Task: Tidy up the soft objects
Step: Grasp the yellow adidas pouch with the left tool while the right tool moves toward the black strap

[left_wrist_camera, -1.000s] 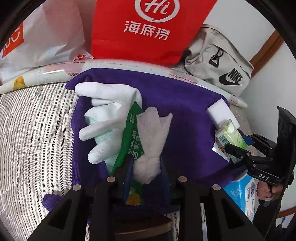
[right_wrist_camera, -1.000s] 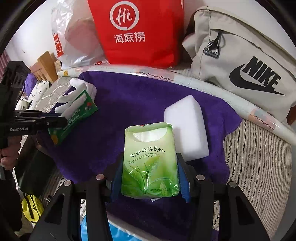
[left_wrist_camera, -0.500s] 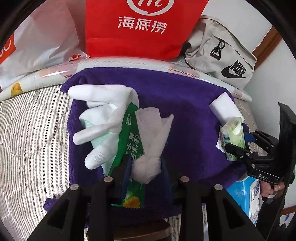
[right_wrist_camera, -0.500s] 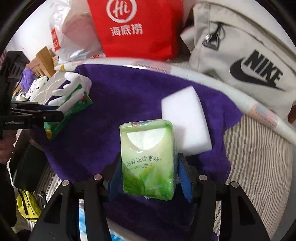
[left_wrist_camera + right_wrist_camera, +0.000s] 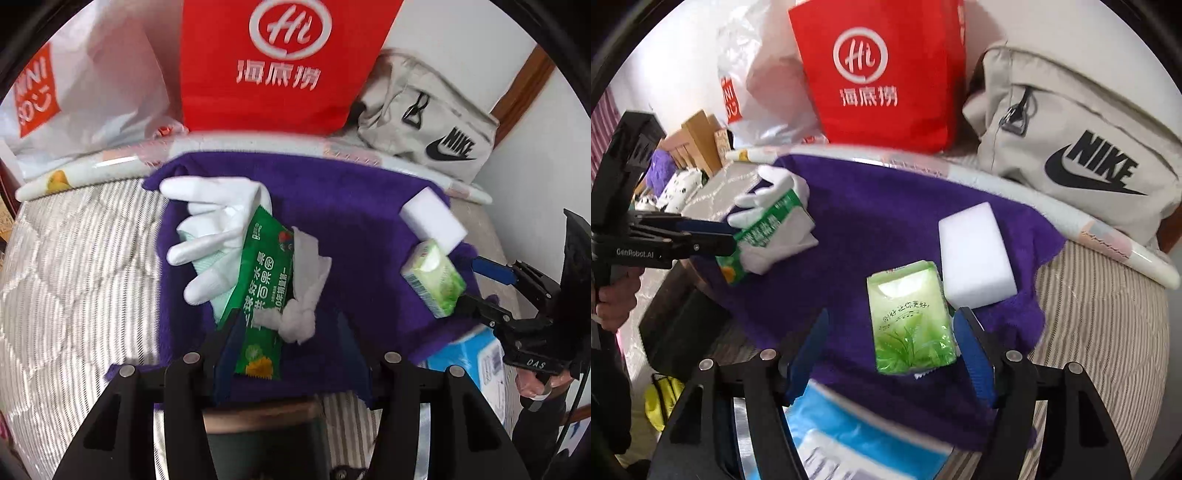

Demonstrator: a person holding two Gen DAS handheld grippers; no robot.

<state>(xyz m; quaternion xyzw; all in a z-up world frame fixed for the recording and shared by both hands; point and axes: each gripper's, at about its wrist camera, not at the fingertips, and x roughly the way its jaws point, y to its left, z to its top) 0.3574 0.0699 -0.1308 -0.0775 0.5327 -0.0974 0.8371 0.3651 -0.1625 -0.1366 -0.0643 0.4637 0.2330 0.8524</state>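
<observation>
Centrally, red "Hi" bag (image 5: pixel 882 74), NIKE bag (image 5: pixel 1082 147) — both grippers spread, right gripper (image 5: pixel 897 354) around green tissue pack (image 5: pixel 910 321), left gripper (image 5: pixel 284 343) beside green sachet (image 5: pixel 264 295).

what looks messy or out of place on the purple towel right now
The left side is a jumble: a green snack wrapper lies across a white glove with a crumpled tissue against it. The green tissue pack sits askew beside the white sponge, between the open right gripper fingers.

On the bed (image 5: pixel 1100 325) lies the towel (image 5: pixel 886 221); on it, my glove (image 5: pixel 214 221) and snack packet (image 5: pixel 264 291) sit left; the tissue pack (image 5: pixel 910 319) lies right, just before the sponge (image 5: pixel 975 254); bags (image 5: pixel 882 70) stand behind.
</observation>
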